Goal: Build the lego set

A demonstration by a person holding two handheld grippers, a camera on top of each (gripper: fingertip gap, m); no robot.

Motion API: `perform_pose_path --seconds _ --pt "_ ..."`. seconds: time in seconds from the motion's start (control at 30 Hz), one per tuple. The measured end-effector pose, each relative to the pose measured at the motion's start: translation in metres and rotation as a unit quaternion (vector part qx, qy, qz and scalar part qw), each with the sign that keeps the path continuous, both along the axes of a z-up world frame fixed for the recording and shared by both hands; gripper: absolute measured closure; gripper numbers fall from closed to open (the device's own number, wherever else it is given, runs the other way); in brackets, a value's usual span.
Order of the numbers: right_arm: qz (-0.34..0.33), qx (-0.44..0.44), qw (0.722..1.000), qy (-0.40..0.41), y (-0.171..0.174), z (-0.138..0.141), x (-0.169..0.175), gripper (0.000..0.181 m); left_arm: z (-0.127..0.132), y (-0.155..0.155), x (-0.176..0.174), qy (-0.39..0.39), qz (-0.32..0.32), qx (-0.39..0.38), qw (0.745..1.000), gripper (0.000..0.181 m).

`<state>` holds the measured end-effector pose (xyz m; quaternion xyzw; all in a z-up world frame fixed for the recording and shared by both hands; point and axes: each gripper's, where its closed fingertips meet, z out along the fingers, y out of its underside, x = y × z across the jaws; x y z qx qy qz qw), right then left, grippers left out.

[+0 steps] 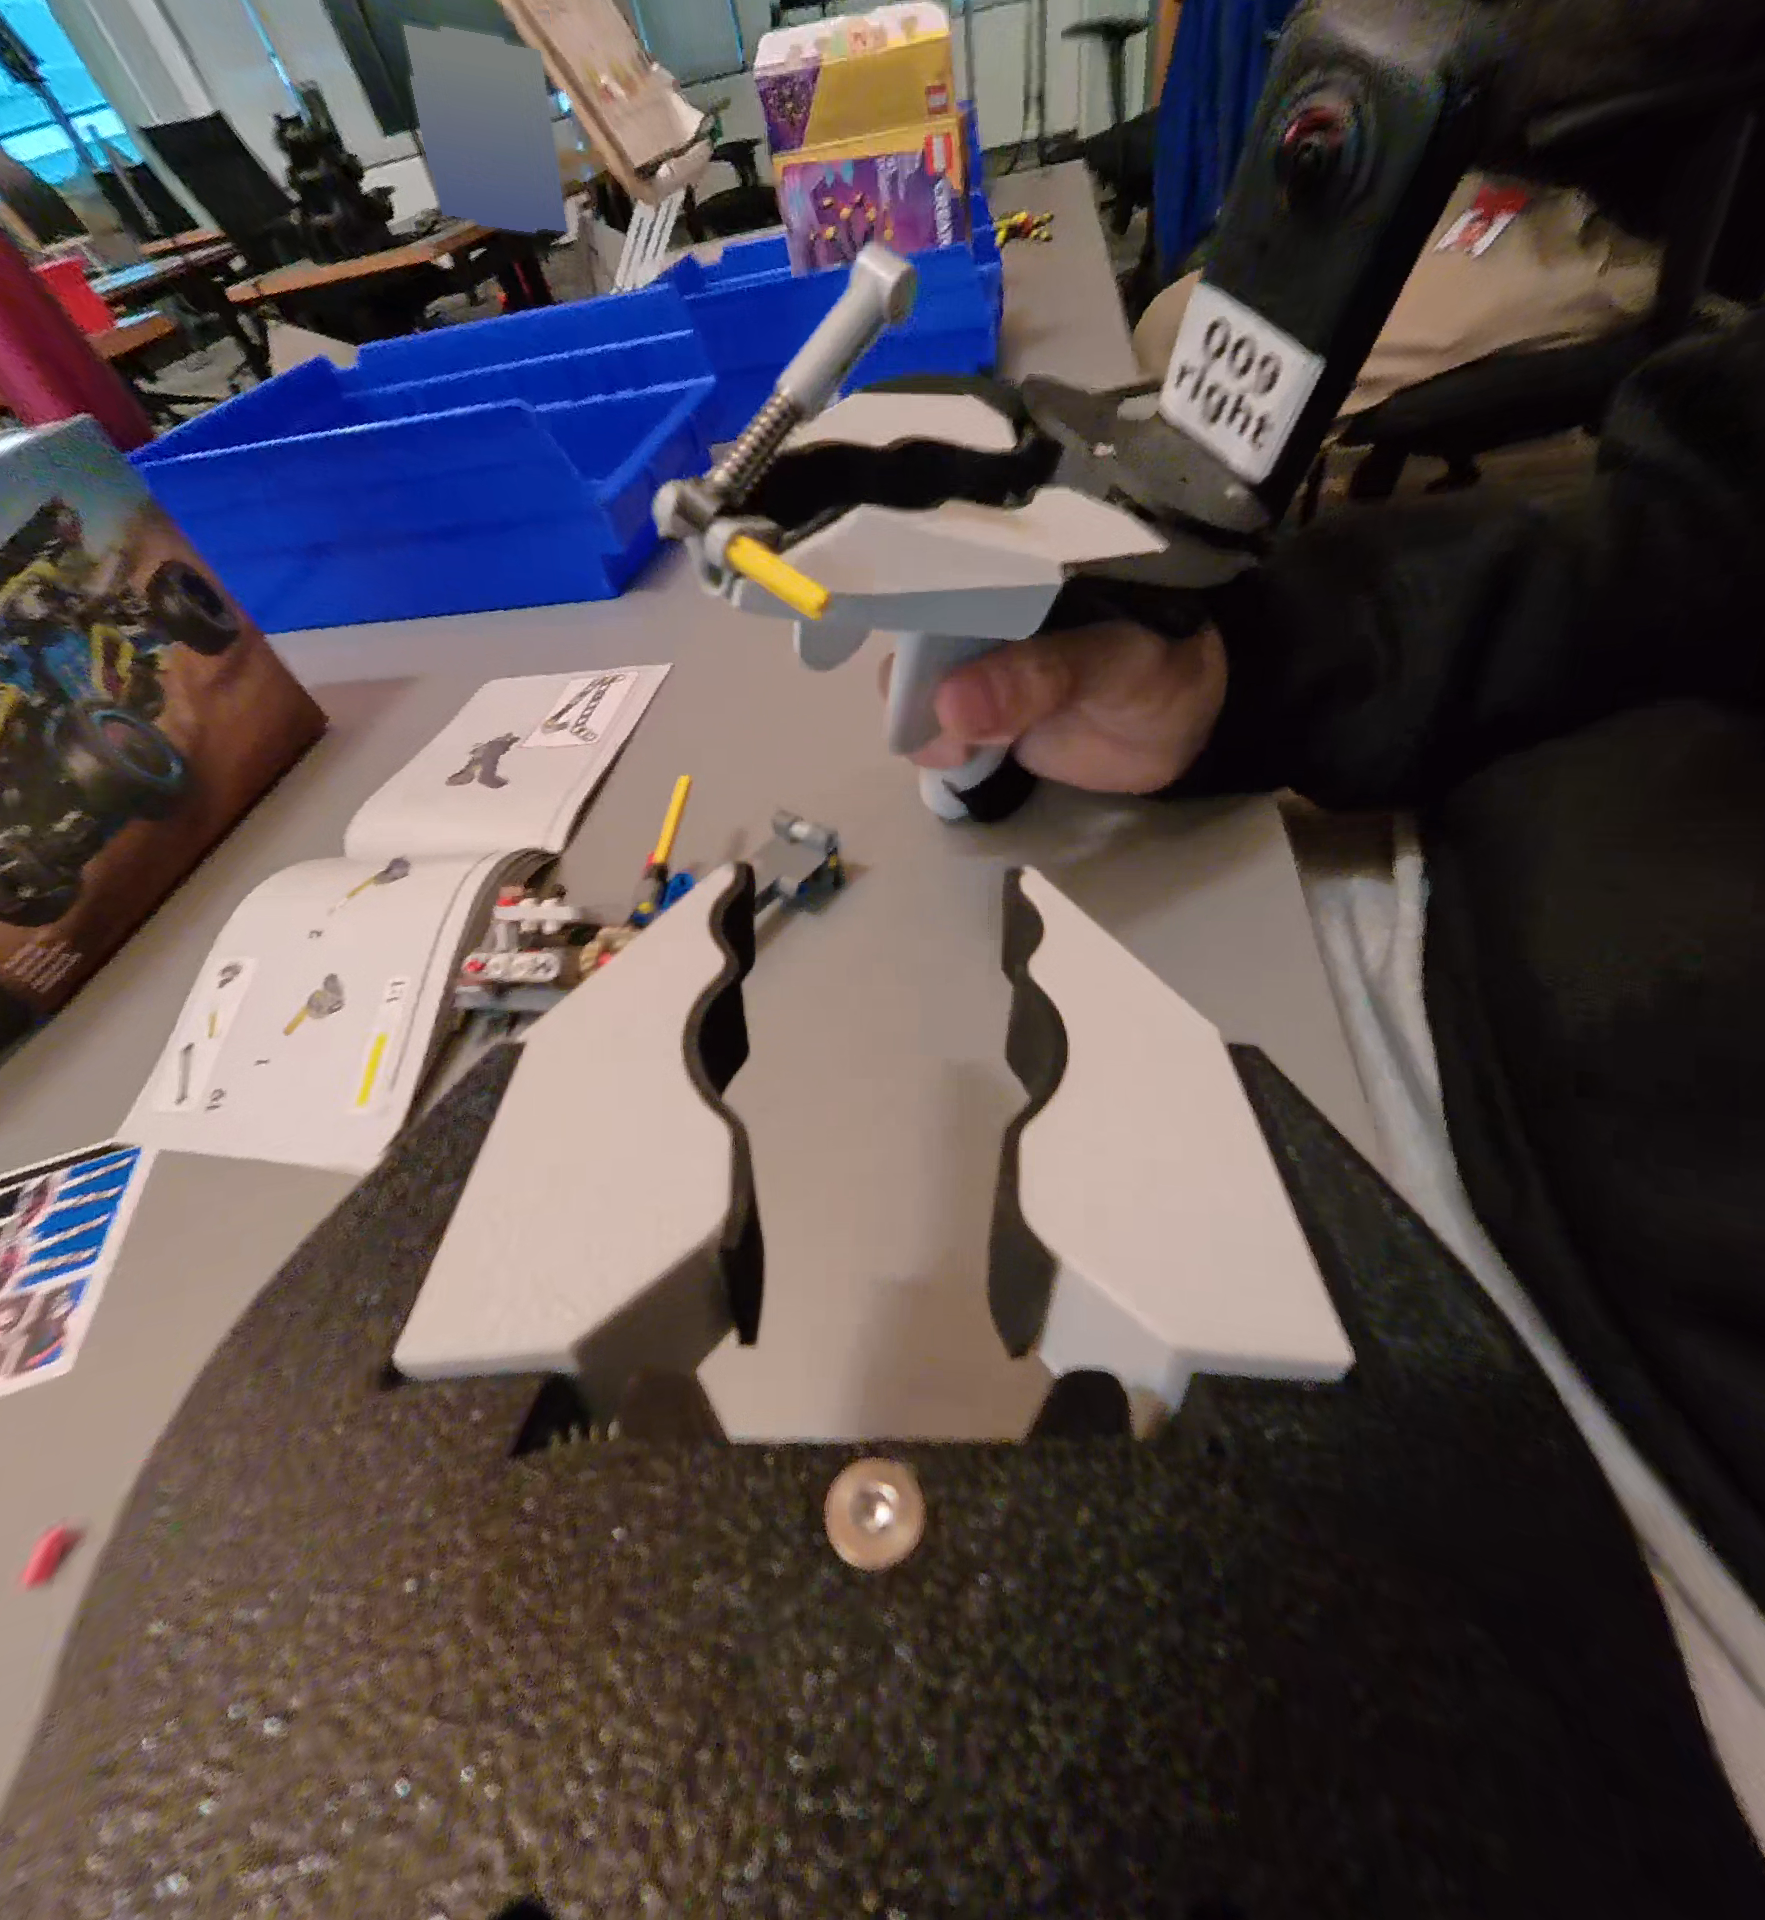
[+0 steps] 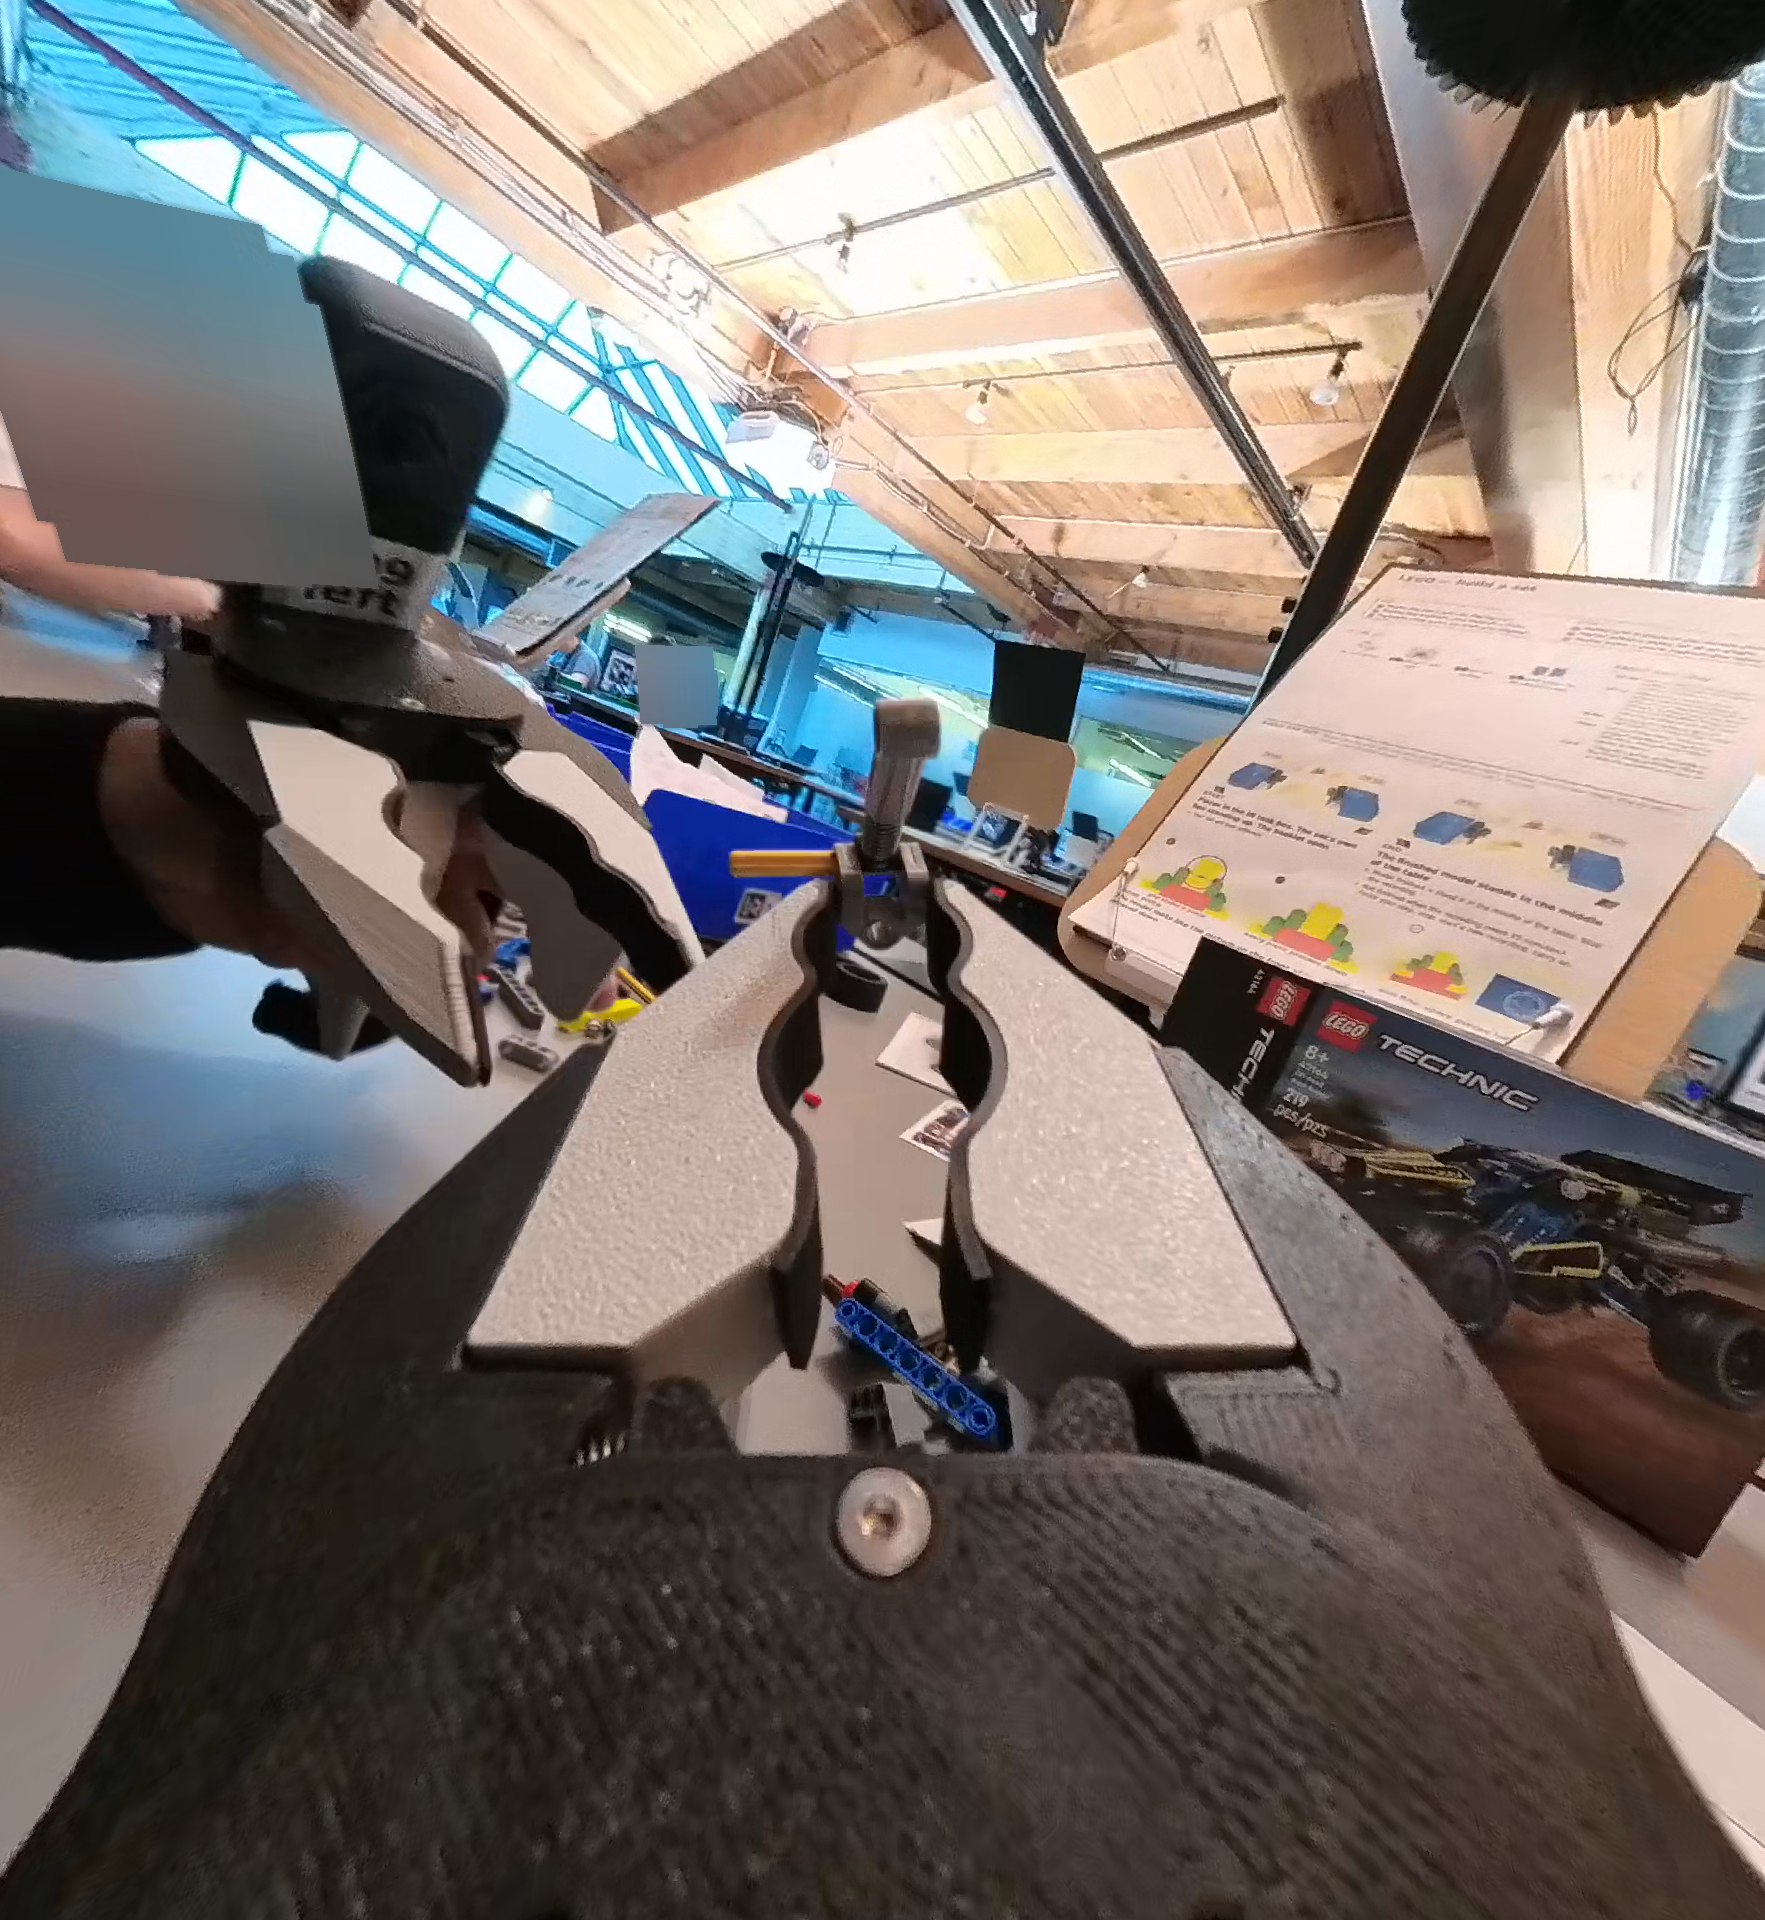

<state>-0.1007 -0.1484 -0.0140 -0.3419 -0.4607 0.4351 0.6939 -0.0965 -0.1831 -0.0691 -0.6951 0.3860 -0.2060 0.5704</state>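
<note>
Item: my right gripper [image 2: 873, 904] clenched the shock-absorber assembly [image 2: 883, 821], yellow axle [image 2: 779, 861] protruding; left gripper [image 1: 878, 894] released, empty—I judged steadying that axle advisable.

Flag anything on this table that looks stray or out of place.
A small red piece lies alone near the table edge, far from the loose parts beside the open booklet. Otherwise nothing stands out; the right gripper holds the shock-absorber assembly aloft.
</note>
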Motion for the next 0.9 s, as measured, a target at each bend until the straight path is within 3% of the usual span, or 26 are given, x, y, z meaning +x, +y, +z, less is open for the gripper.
perform_pose_path --seconds 0.27,0.43,0.53,0.73,0.9 --pt "0.131 -0.028 0.99 0.052 -0.029 0.013 0.01 0.167 0.035 0.007 0.035 -0.079 -0.054 0.018 0.995 0.13" --pt "0.222 -0.093 0.968 0.072 -0.037 0.018 0.015 0.167 0.051 0.004 0.035 -0.114 -0.06 0.035 0.991 0.133" --pt "0.216 -0.103 0.968 0.075 -0.033 0.019 0.015 0.166 0.057 -0.003 0.038 -0.118 -0.071 0.04 0.99 0.136" --pt "0.204 -0.15 0.963 0.094 -0.017 0.022 0.017 0.167 0.058 0.006 0.028 -0.089 -0.012 0.056 0.994 0.142" --pt "0.23 -0.175 0.952 0.1 -0.021 0.023 0.015 0.167 0.064 0.007 0.03 -0.125 -0.006 0.04 0.991 0.14"
